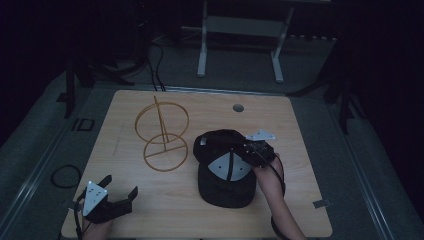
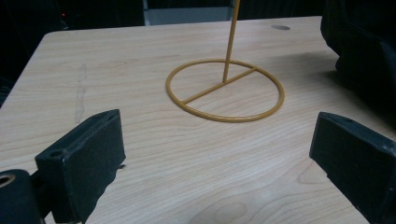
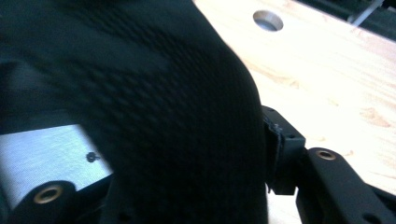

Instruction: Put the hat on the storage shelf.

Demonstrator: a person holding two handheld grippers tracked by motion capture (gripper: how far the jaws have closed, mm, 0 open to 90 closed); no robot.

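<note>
Pale wooden worktop [image 1: 150, 210]: a gold wire stand [image 1: 162, 135] sits mid-left, a black cap [image 1: 222, 187] lies just beside it.

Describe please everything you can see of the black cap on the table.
The black cap lies on the light wooden table, right of the yellow wire stand, brim toward the person. Its fabric looks like textured mesh, with one grey front panel. The right gripper has its jaws around the crown's right side, closing on it.

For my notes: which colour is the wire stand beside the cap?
The wire stand is yellow-gold; this shows best in the left gripper view.
</note>
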